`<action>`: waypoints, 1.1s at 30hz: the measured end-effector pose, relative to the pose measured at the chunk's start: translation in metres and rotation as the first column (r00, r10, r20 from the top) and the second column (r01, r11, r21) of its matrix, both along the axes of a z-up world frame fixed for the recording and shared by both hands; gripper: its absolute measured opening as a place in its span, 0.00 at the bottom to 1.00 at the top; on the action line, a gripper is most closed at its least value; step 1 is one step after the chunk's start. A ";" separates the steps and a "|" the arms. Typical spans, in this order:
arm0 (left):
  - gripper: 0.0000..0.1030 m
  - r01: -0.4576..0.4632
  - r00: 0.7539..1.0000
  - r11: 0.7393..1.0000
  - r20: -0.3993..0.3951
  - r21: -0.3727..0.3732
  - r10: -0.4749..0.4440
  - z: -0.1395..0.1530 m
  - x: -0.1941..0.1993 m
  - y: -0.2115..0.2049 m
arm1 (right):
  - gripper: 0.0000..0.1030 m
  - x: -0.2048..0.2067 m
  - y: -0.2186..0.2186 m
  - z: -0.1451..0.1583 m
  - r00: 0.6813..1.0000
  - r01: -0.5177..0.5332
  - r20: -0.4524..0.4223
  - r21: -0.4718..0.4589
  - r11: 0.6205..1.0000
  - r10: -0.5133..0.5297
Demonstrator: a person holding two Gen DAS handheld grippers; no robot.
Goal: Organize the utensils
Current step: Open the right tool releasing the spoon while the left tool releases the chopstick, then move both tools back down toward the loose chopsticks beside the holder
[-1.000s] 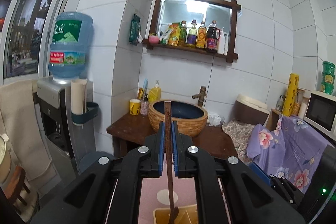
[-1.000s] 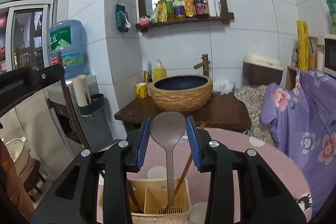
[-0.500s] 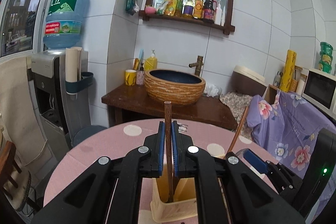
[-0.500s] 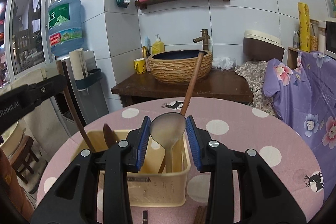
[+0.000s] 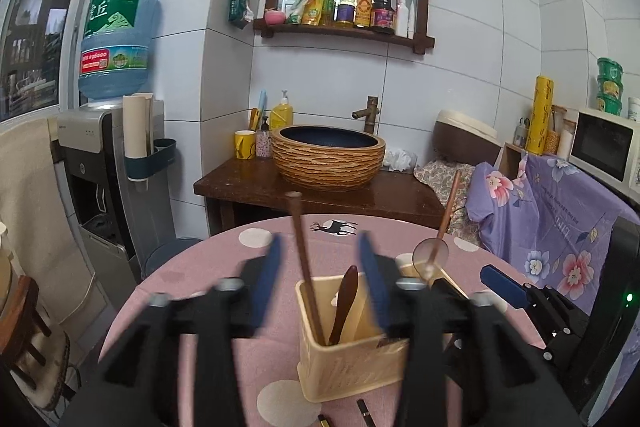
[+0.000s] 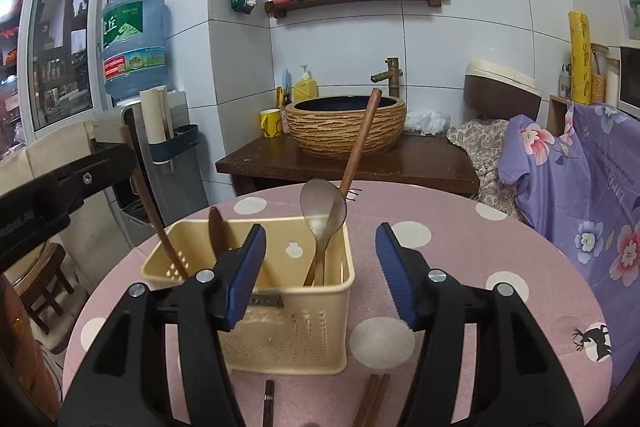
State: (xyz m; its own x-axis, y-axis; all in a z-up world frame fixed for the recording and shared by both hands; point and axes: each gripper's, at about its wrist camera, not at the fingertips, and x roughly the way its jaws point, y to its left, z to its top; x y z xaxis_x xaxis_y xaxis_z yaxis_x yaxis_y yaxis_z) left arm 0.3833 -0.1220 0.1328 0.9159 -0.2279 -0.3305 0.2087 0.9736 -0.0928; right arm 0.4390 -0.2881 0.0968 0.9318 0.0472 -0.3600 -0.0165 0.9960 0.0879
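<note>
A cream plastic utensil holder (image 6: pixel 288 311) (image 5: pixel 352 359) stands on the pink dotted table (image 6: pixel 500 259). In its right compartment stand a metal spoon (image 6: pixel 323 211) and a long wooden-handled utensil (image 6: pixel 360 143). In its left part lean a wooden chopstick (image 5: pixel 304 259) (image 6: pixel 160 223) and a dark wooden spatula (image 5: pixel 344 303) (image 6: pixel 218 227). My left gripper (image 5: pixel 320 279) is open around the chopstick without touching it. My right gripper (image 6: pixel 320 267) is open and empty just in front of the holder.
Loose dark chopsticks (image 6: pixel 372 403) and a small black stick (image 6: pixel 269 403) lie on the table in front of the holder. Behind the table stand a wooden stand with a woven basin (image 6: pixel 346 125), a water dispenser (image 5: pixel 108 155) at left and a purple floral cover (image 6: pixel 580 195) at right.
Both grippers have opened. The left let go of the chopstick, which now leans in the holder; the right let go of the metal spoon, which stands in the holder. Both views have tilted down.
</note>
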 end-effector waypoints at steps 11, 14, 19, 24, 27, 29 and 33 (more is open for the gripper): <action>0.91 0.064 0.977 0.996 -0.206 0.068 -0.048 -0.059 -0.066 0.011 | 0.68 -0.077 -0.009 -0.027 0.989 -0.036 -0.142 0.011 0.999 0.037; 0.91 0.083 0.959 0.993 -0.279 0.082 -0.057 -0.081 -0.078 0.012 | 0.68 -0.098 -0.012 -0.040 0.982 -0.034 -0.184 -0.007 0.999 0.032; 0.91 0.058 0.932 0.997 -0.362 0.054 -0.035 -0.107 -0.089 0.018 | 0.68 -0.125 -0.013 -0.065 0.966 -0.021 -0.260 -0.049 0.999 0.008; 0.82 0.022 0.905 0.999 -0.426 0.040 -0.003 -0.134 -0.096 0.025 | 0.68 -0.138 -0.016 -0.091 0.947 -0.007 -0.319 -0.091 0.996 -0.022; 0.67 0.015 0.887 1.000 -0.462 0.008 -0.010 -0.144 -0.095 0.031 | 0.68 -0.144 -0.018 -0.105 0.936 -0.012 -0.352 -0.085 0.996 -0.019; 0.61 0.018 0.877 1.000 -0.481 -0.009 -0.020 -0.147 -0.093 0.032 | 0.68 -0.146 -0.020 -0.110 0.933 -0.003 -0.358 -0.069 0.998 -0.022; 0.54 0.051 0.870 0.999 -0.490 -0.008 -0.048 -0.149 -0.087 0.021 | 0.68 -0.148 -0.021 -0.115 0.931 0.007 -0.365 -0.049 0.999 -0.025</action>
State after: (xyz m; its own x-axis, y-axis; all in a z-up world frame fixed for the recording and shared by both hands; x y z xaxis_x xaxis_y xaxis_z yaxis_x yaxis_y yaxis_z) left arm 0.2958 -0.1005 -0.0163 0.6235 -0.2655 -0.7353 0.1854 0.9640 -0.1909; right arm 0.2907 -0.3091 -0.0178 0.7355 0.0088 -0.6774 0.0241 0.9989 0.0392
